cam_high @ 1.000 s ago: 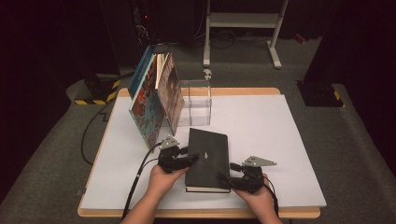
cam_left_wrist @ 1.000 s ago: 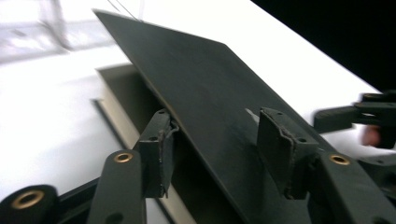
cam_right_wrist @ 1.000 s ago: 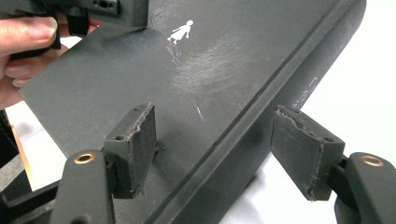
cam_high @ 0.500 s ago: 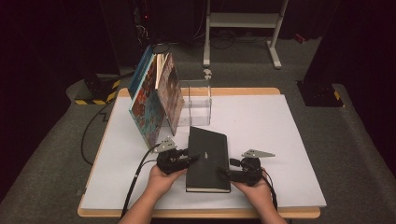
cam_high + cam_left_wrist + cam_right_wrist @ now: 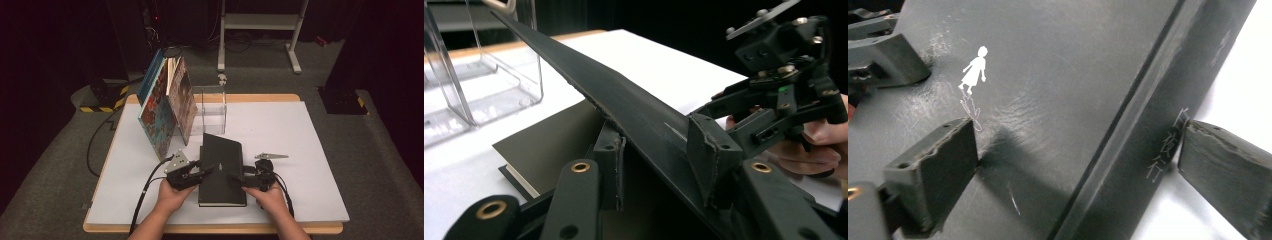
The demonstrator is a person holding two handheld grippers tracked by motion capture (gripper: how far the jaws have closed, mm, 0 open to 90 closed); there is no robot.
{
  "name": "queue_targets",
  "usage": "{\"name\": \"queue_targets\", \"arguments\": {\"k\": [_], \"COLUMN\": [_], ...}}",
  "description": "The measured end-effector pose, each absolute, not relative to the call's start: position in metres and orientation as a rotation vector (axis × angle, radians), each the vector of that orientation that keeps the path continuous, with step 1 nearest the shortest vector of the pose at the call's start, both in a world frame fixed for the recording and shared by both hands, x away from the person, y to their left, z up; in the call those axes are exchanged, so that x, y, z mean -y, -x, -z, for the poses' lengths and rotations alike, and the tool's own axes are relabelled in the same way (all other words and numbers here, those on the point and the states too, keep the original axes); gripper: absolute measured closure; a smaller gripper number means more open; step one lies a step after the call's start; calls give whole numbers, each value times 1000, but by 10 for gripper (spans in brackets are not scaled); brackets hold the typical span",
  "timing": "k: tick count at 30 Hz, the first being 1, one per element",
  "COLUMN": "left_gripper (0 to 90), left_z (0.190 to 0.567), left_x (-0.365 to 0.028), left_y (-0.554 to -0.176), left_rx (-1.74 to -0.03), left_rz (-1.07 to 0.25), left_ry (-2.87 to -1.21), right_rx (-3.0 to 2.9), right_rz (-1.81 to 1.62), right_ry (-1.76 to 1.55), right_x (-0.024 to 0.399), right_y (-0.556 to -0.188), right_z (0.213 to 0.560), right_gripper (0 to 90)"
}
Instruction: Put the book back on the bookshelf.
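The left gripper (image 5: 206, 171) is pinching the black book's (image 5: 221, 167) cover near the table (image 5: 300, 150) front; the right gripper (image 5: 1073, 165), fingers apart (apparently straddling the spine), should be closing squarely.

The black book (image 5: 221, 167) is lying flat near the front edge of the white table (image 5: 310, 150), its spine running away from that edge, just in front of the clear acrylic holder (image 5: 212, 107). Its cover (image 5: 624, 107) is lifting open at a slant, baring a pale page edge beneath. A small white figure (image 5: 974, 67) is showing on the scuffed cover, with faint characters along the spine.
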State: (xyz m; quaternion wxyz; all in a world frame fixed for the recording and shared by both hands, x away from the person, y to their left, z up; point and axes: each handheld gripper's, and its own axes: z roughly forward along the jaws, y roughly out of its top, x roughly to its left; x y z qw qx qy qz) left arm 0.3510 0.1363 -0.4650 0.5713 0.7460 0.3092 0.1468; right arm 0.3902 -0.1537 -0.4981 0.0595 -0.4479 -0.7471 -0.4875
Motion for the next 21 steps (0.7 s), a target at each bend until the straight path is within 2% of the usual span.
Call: {"name": "queue_targets", "arguments": {"k": [16,21], "left_gripper": [606,606], "left_z": [463,463], "left_x": [-135,-137], "left_y": [-343,-342], "left_rx": [-669,-669], "left_rz": [-407,-408], "left_ry": [-1747,-1735], "right_rx": [2095,2126], "right_rz": [1448,1478], "right_ry": [1297,1313], "right_x": [157,163], "right_y": [-402,-398], "right_z": [506,498], "right_gripper": [3,102]}}
